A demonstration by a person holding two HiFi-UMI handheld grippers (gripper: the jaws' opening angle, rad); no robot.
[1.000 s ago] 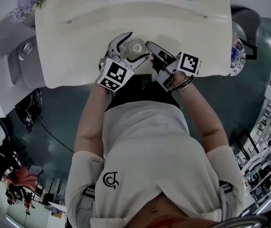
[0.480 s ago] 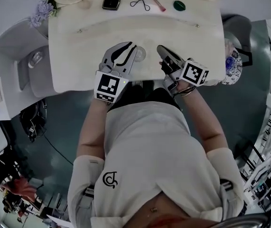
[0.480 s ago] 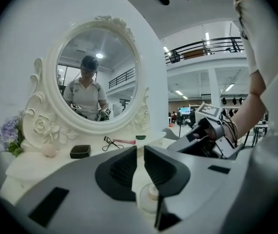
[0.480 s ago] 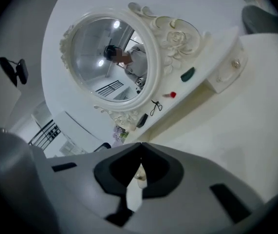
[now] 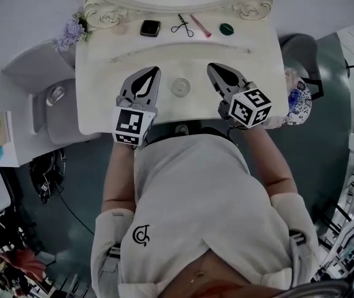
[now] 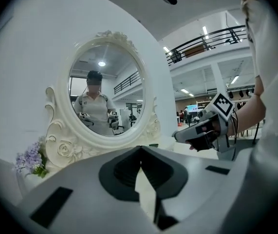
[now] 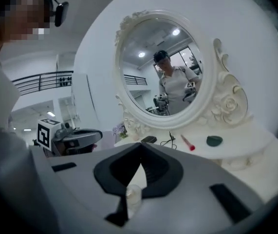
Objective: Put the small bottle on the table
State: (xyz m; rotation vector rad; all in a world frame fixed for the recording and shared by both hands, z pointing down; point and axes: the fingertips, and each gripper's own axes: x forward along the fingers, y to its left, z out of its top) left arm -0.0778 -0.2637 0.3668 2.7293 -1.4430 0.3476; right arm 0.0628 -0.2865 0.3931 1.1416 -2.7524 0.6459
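The small clear bottle (image 5: 180,87) stands upright on the white dressing table (image 5: 263,61), near its front edge, with nothing touching it. My left gripper (image 5: 154,71) lies to the bottle's left, shut and empty. My right gripper (image 5: 211,67) lies to the bottle's right, also shut and empty. In the left gripper view the jaws (image 6: 141,148) meet at their tips, with the right gripper (image 6: 202,130) beyond them. In the right gripper view the jaws (image 7: 141,144) are together, and the bottle (image 7: 131,195) shows on the table through the gap beneath them.
An ornate oval mirror (image 5: 102,11) stands at the table's back. In front of it lie a black compact (image 5: 150,28), an eyelash curler (image 5: 183,25), a pink stick (image 5: 200,25) and a green lid (image 5: 226,28). Purple flowers (image 5: 71,33) stand at the back left corner.
The left gripper's jaws let go of the bottle and shut. Both grippers drew apart sideways, leaving the bottle standing on the table between them.
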